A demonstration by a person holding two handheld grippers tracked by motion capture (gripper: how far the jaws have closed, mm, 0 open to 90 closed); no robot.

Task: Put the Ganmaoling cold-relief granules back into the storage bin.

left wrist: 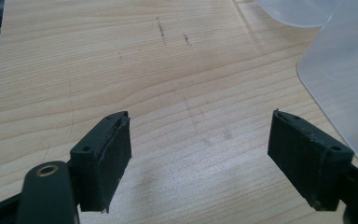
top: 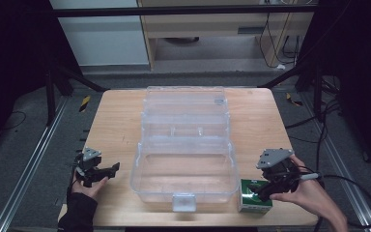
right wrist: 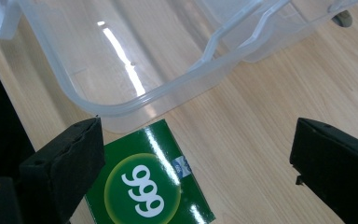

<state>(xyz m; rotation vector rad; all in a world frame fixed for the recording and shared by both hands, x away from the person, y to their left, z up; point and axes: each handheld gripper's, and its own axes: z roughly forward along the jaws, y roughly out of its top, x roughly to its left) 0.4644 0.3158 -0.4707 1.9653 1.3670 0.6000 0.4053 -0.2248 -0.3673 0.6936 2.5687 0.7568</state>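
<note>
Table [top: 116, 121]: We see a pale wooden top on a dark frame, with grey floor around it and a desk behind.

Bin [top: 183, 159]: A clear plastic box sits in the middle of the table, lid thrown back toward the far edge and a white latch on its near wall. We see nothing inside it. The right gripper view shows its rounded corner [right wrist: 135, 100] just above the carton; the left gripper view shows its frosted wall [left wrist: 345, 79] at the right edge.

Carton [top: 255, 195]: A small green box with white sides lies on the table near its front edge, just beside the bin's front right corner. In the right gripper view [right wrist: 154, 186] we read white digits in a yellow-green circle on its top face.

Right gripper [top: 265, 191]: We hold it over the carton, jaws pointing toward the bin. In its own view [right wrist: 196, 168] the jaws stand wide apart. The left jaw overlaps the carton's edge, though we cannot tell whether it touches; the right jaw is well clear, over bare wood. Nothing is clamped.

Left gripper [top: 108, 170]: We hold it low at the table's left side, well apart from the bin, jaws pointing right. In its own view [left wrist: 198, 161] the jaws are spread wide over bare wood.
</note>
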